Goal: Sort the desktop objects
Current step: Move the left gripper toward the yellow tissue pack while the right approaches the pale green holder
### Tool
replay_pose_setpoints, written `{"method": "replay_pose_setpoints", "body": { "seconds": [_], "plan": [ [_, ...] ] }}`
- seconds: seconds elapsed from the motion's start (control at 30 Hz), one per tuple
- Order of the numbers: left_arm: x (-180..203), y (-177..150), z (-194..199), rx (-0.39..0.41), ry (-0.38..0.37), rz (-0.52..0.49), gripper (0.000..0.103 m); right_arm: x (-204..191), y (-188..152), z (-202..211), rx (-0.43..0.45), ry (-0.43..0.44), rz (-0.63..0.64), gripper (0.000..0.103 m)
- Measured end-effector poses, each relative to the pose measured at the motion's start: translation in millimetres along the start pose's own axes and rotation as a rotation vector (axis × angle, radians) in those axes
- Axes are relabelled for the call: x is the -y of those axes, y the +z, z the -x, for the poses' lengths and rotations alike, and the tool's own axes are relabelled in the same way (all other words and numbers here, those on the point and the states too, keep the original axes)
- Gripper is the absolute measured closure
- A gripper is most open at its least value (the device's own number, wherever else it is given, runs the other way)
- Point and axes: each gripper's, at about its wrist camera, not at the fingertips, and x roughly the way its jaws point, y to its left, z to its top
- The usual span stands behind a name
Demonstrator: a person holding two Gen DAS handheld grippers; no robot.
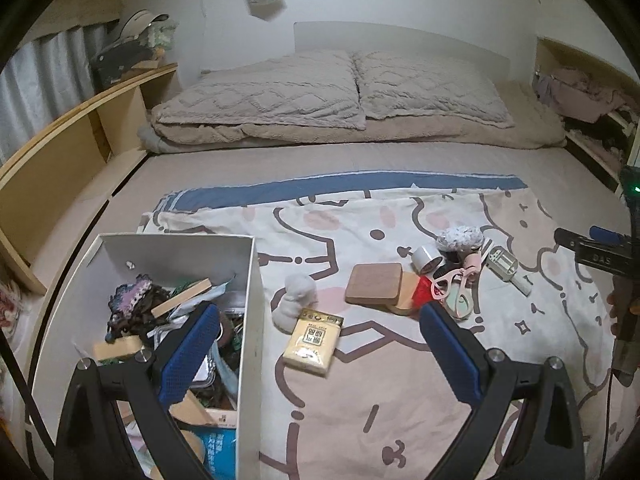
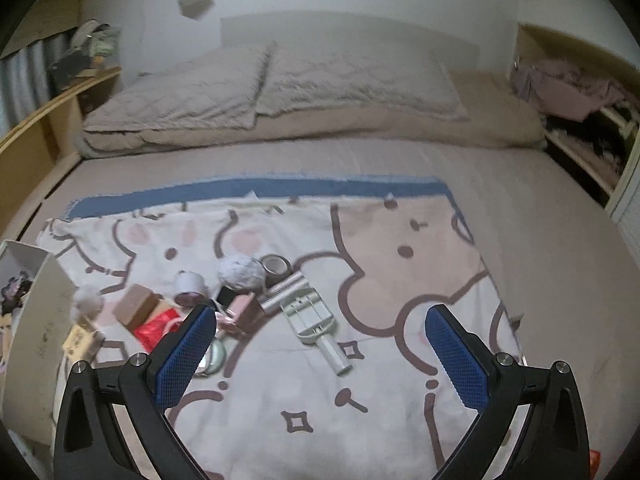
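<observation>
A white box [image 1: 250, 300] full of small items stands at the left of a cartoon blanket [image 1: 380, 380]. On the blanket lie a yellow tissue pack [image 1: 312, 342], a grey-white sock [image 1: 296, 298], a brown coaster stack [image 1: 374, 283], a red item [image 1: 422, 294], pink scissors [image 1: 454, 280], a tape roll [image 1: 426, 258], a grey yarn ball [image 1: 458, 238] and a pale green tool [image 1: 510, 270]. My left gripper [image 1: 320, 320] is open and empty, above the tissue pack and the box edge. My right gripper [image 2: 320, 320] is open and empty above the green tool [image 2: 316, 320]; it shows at the right edge of the left wrist view [image 1: 592, 252].
The blanket lies on a bed with two pillows [image 1: 320, 88] at the far end. Wooden shelving [image 1: 60, 160] runs along the left, and a shelf with clothes [image 1: 580, 96] is at the right. In the right wrist view the box [image 2: 36, 320] is at the left edge.
</observation>
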Motion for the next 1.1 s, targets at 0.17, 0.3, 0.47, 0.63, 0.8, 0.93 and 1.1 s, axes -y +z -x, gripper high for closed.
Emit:
{"method": "replay_pose_setpoints", "body": {
  "seconds": [0.17, 0.3, 0.47, 0.63, 0.8, 0.93, 1.1],
  "plan": [
    [15.0, -2.6, -9.2, 0.02, -0.011, -0.077, 0.002, 7.8, -0.9, -33.7, -0.066, -0.032, -0.021, 0.0],
    [23.5, -5.9, -19.0, -0.001, -0.034, -0.121, 0.002, 12.9, 0.7, -60.8, -0.12, -0.048, -0.043, 0.0],
    [31.9, -12.9, -37.6, -0.05, -0.066, -0.165, 0.002, 9.0, 0.0, -89.5, -0.176, -0.073, -0.028, 0.0],
    [35.3, -16.1, -53.4, -0.094, -0.103, -0.176, 0.002, 6.7, -1.1, -117.6, -0.241, -0.091, -0.017, 0.0],
    [33.2, -15.9, -67.5, -0.122, -0.114, -0.161, 0.002, 15.7, -0.8, -137.5, -0.278, -0.121, -0.054, 0.0],
    [30.1, -15.6, -78.9, -0.15, -0.126, -0.132, 0.002, 19.3, -3.5, -149.2, -0.306, -0.117, -0.073, 0.0],
    [25.0, -14.2, -94.3, -0.198, -0.164, -0.065, 0.002, 17.0, -10.3, -155.1, -0.321, -0.16, -0.024, 0.0]
  ]
}}
